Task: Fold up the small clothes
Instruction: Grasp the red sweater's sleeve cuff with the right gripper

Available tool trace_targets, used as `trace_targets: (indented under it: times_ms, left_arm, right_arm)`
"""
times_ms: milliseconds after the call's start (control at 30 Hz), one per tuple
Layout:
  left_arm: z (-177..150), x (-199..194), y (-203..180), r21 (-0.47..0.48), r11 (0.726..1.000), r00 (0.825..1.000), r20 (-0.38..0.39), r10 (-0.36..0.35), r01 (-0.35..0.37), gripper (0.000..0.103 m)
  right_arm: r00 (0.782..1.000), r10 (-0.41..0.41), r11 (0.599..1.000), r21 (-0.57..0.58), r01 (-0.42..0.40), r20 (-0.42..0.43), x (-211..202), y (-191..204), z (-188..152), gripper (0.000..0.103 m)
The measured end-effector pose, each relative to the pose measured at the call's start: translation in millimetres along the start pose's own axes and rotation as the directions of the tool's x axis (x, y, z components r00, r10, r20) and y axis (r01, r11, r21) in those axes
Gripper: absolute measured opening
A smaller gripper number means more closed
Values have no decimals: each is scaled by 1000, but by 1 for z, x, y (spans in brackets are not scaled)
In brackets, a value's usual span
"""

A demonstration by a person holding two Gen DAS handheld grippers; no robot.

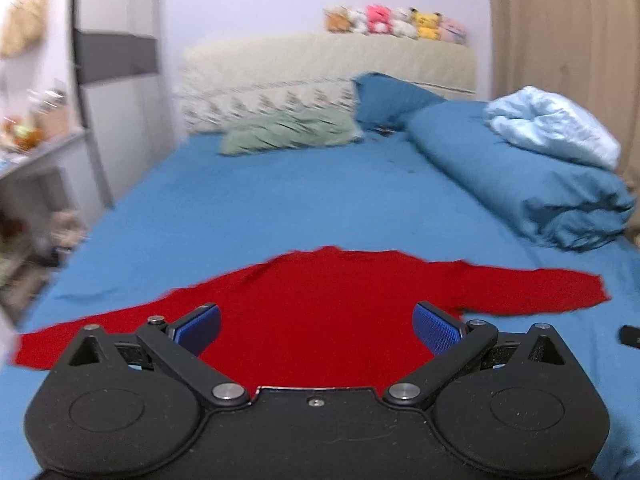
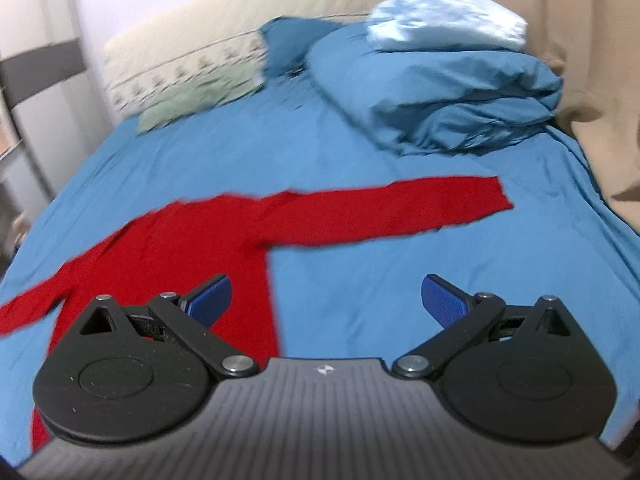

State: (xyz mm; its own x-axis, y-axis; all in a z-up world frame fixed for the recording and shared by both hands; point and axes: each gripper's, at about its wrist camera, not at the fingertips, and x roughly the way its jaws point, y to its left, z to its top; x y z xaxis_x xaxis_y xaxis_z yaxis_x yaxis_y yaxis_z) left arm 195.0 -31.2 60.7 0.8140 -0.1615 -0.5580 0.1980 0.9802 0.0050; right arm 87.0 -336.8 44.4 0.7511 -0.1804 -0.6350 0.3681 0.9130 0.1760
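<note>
Left wrist view: the left gripper (image 1: 316, 330) hangs above the body of a red long-sleeved top (image 1: 320, 300), its blue-padded fingers (image 1: 200, 326) spread wide with nothing between them. The top lies flat on the blue bed sheet (image 1: 280, 200) near the foot of the bed, both sleeves stretched out to either side. A small dark object (image 1: 630, 336) sits at the right edge of this view; I cannot tell what it is.

Right wrist view: the right gripper (image 2: 326, 302) is likewise spread wide and empty. Its left finger (image 2: 210, 300) is over the right side edge of the top (image 2: 180, 248); its right finger is over bare sheet (image 2: 360, 140). The right sleeve (image 2: 400, 210) extends flat towards the far side of the bed.

Further up the bed: a folded blue duvet (image 1: 520, 184) with a pale blue blanket (image 1: 552, 124) resting on top, a green pillow (image 1: 288, 130), a blue pillow (image 1: 388, 96), and a cream headboard (image 1: 320, 68) carrying a row of plush toys (image 1: 396, 22). Both views are somewhat blurred.
</note>
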Motion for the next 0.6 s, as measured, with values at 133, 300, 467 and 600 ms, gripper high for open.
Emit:
trace_targets:
  times_ms: [133, 300, 467, 600]
  left_arm:
    - [14, 80, -17, -33, 998, 996, -71, -53, 51, 103]
    - [10, 174, -39, -27, 998, 992, -117, -52, 49, 103]
    - [-2, 255, -54, 20, 999, 984, -175, -21, 25, 103]
    - [-11, 301, -54, 19, 1000, 973, -233, -1, 6, 103]
  right_arm:
    - [999, -38, 994, 104, 36, 20, 72, -48, 17, 103]
    - [994, -111, 973, 204, 107, 8, 156, -103, 16, 103]
    - [980, -199, 948, 249, 197, -18, 229, -152, 9, 103]
    - [978, -206, 924, 325, 202, -24, 267, -180, 5, 94]
